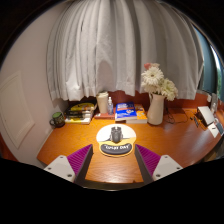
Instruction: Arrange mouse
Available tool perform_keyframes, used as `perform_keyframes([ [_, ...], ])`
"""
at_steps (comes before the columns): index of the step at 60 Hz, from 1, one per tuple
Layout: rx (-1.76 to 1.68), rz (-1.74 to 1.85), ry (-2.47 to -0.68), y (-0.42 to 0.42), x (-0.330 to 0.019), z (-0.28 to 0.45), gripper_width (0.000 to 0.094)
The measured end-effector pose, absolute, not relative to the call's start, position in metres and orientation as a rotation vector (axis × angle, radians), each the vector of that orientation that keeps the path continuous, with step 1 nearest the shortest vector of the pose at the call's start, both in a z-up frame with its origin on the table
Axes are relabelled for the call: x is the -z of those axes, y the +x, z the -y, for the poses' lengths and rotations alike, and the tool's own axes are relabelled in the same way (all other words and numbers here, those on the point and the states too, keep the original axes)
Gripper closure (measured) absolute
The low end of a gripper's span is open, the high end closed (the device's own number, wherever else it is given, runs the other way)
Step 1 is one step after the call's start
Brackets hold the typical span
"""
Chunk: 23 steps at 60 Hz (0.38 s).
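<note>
A dark mouse [116, 134] sits on a round white mouse mat [115, 142] with a black band of lettering, on the wooden desk [60, 146]. My gripper [113, 160] is open and empty, its purple-padded fingers [78, 158] spread wide to either side. The mouse and mat lie just ahead of the fingertips, roughly midway between them, with clear gaps on both sides.
Beyond the mat stand a white vase of flowers [155, 106], a white cup [103, 102], books [126, 112] and yellow items [80, 110]. A small plant [57, 117] stands at the left. White curtains [110, 50] hang behind. A laptop-like item [210, 118] lies at the right.
</note>
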State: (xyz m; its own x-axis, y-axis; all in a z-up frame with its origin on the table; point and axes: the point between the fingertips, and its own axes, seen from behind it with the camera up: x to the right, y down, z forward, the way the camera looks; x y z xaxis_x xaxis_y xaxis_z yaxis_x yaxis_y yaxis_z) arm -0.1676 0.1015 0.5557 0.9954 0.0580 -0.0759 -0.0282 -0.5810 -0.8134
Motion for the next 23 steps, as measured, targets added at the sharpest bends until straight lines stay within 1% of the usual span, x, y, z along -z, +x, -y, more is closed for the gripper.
perform_keyframes([
  [12, -0.117, 0.001, -2.196, -0.156, -0.555, -0.073, 0.0103],
  [23, -0.108, -0.003, -2.184, -0.148, -0.557, -0.062, 0.0103],
])
